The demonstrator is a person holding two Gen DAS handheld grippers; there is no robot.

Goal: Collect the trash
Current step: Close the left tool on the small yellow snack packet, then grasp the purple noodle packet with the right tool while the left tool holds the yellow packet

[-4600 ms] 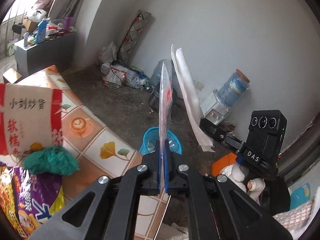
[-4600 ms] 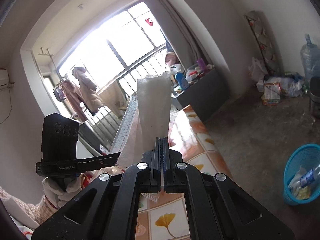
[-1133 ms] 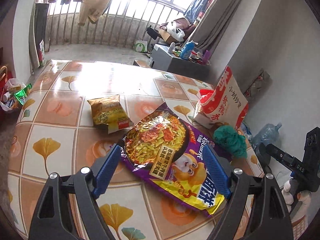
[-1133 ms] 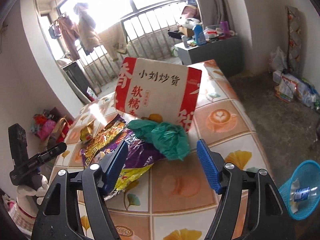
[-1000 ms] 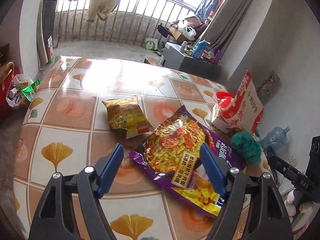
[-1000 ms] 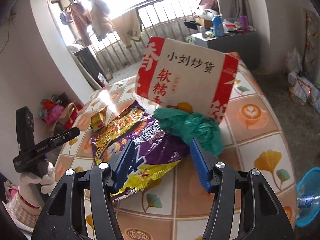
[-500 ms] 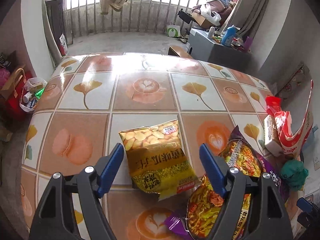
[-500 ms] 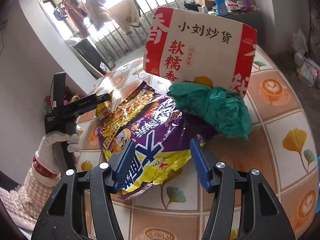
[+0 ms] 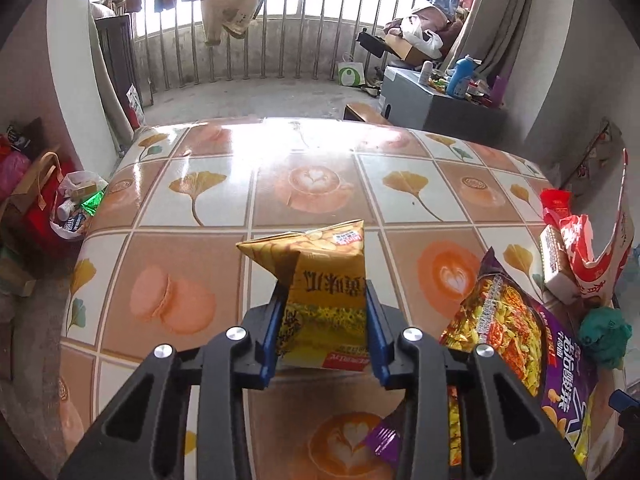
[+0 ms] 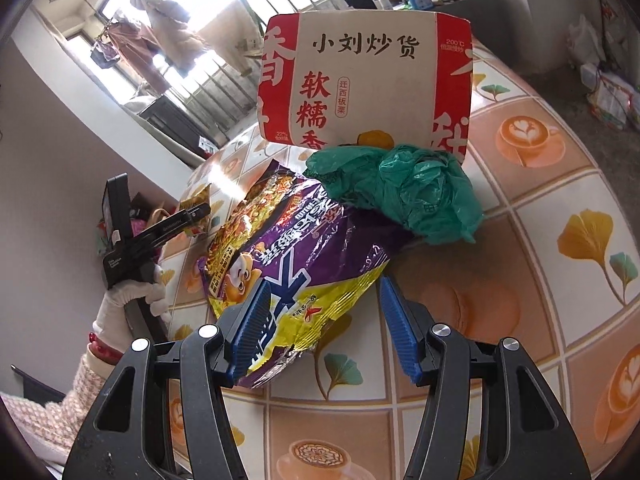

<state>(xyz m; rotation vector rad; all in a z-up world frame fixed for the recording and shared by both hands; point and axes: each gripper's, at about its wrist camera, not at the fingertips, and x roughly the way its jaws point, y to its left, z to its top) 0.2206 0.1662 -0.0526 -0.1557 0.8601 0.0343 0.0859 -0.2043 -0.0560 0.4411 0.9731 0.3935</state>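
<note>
- Trash lies on the tiled tabletop [image 9: 192,308]: a yellow snack bag [image 9: 320,280] at near centre, a purple snack bag [image 10: 296,252] to its right, then a crumpled green plastic bag [image 10: 404,192] resting on the purple bag's far end, with a red-and-white paper bag [image 10: 364,76] standing behind.
- Left tool [image 9: 322,320]: jaws closing, the yellow snack bag between them, pads pressing its sides; the bag's far end is creased upward.
- Right tool [image 10: 320,320]: jaws apart, astride the purple snack bag's near corner, pinching nothing.
- Judgement: let the left grip settle before lifting; the thin foil may slip. For the right, lower the pads around the bag's edge before closing.
- Hidden: the yellow bag's near edge sits behind the tool body; the purple bag's underside and any contents cannot be made out; no bin in view.
</note>
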